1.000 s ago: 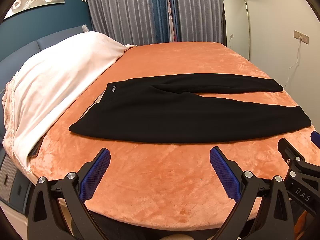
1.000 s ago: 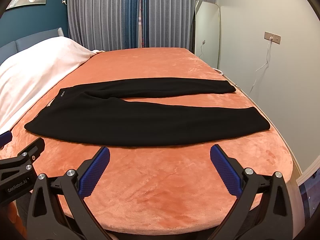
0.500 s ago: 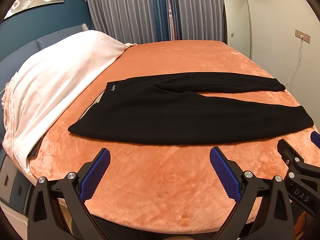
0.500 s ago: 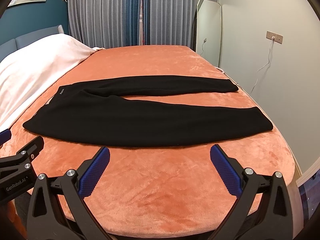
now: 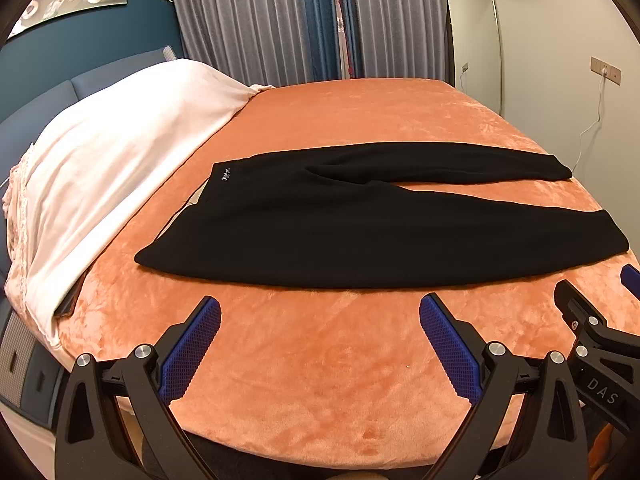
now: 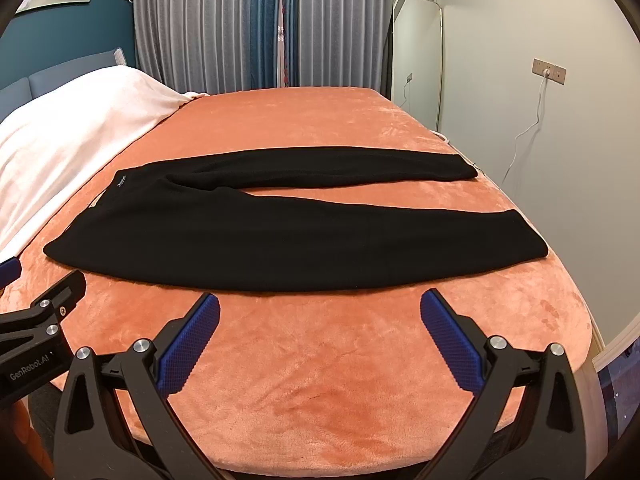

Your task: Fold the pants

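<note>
Not much changed in the last sec: both claws drifted a touch, the view of the pants sliding slightly, nothing grabbed. Black pants (image 5: pixel 360 232) lie flat across the orange bed (image 5: pixel 320 380), waistband toward the white blanket (image 5: pixel 120 152), legs running right & splayed apart in a narrow V. Left claw (image 5: pixel 320 344) hovers over bare bedspread just short of the near leg, wide open, holding nothing. Right claw (image 6: pixel 320 340) same deal, spread wide, empty, near the hem side. So folding hasn't begun, I'd say; they're lining up, prob. to bring one leg onto the other first.
</note>
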Motion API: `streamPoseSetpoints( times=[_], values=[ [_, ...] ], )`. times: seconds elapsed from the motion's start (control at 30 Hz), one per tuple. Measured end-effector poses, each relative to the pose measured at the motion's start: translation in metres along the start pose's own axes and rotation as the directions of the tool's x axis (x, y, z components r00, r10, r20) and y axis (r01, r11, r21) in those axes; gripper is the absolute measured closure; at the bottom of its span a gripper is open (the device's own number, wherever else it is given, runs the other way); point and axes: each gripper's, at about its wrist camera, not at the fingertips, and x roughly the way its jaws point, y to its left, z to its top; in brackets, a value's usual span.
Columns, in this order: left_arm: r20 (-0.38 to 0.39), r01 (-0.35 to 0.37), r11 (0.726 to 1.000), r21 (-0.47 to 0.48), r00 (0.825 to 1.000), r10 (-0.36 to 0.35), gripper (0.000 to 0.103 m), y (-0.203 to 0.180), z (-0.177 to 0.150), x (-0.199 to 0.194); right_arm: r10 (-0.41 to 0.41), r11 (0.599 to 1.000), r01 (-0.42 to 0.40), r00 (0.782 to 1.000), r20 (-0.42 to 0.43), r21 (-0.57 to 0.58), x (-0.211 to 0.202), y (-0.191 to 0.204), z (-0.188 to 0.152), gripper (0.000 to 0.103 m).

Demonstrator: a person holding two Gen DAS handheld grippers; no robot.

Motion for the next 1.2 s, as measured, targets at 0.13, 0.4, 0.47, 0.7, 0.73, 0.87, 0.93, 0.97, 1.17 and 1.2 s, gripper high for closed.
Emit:
streamPoseSetpoints(
  times=[0.13,0.4,0.47,0.7,0.73,0.87,0.93,0.97,1.17,1.2],
  values=[
    [-0.006,-0.002,1.000,-0.002,1.000,0.002,0.005,0.000,0.000,0.003,0.001,1.000,-0.001,1.000,-0.003,0.001,0.002,0.000,-0.002,0.005],
    [-0.021,-0.002,1.000,0.001,1.000,0.002,0.005,0.001,0.000,0.013,0.010,1.000,-0.010,1.000,-0.020,0.002,0.016,-0.005,-0.003,0.005],
    [-0.033,0.002,1.000,-0.001,0.999,-0.002,0.005,0.003,0.002,0.021,0.030,1.000,-0.030,0.999,-0.030,-0.004,0.026,-0.013,0.000,0.005],
    [-0.070,-0.040,0.999,-0.019,0.997,0.039,0.005,0.031,0.039,0.076,-0.055,0.994,0.061,0.996,-0.063,0.091,0.093,-0.121,0.051,0.005],
    [-0.074,-0.037,0.999,-0.023,0.997,0.035,0.005,0.036,0.046,0.085,-0.072,0.992,0.078,0.995,-0.065,0.098,0.107,-0.142,0.065,0.005],
    [-0.064,0.006,0.997,-0.079,0.998,-0.011,0.005,0.067,0.091,0.135,-0.148,0.985,0.154,0.986,-0.078,0.077,0.171,-0.211,0.124,0.005],
    [-0.069,-0.022,0.996,-0.090,0.998,0.016,0.005,0.085,0.117,0.169,-0.154,0.984,0.163,0.982,-0.109,0.072,0.215,-0.242,0.157,0.005],
    [-0.077,-0.026,0.995,-0.100,0.997,0.019,0.005,0.095,0.129,0.186,-0.137,0.985,0.149,0.981,-0.135,0.084,0.242,-0.259,0.175,0.005],
    [-0.247,-0.086,0.965,-0.247,0.969,0.023,0.006,0.188,0.193,0.311,-0.125,0.969,0.166,0.968,-0.218,0.181,0.341,-0.323,0.224,0.005],
    [-0.261,-0.099,0.952,-0.289,0.965,0.021,0.006,0.205,0.198,0.327,-0.114,0.967,0.161,0.967,-0.228,0.197,0.356,-0.330,0.227,0.005]
  ],
)
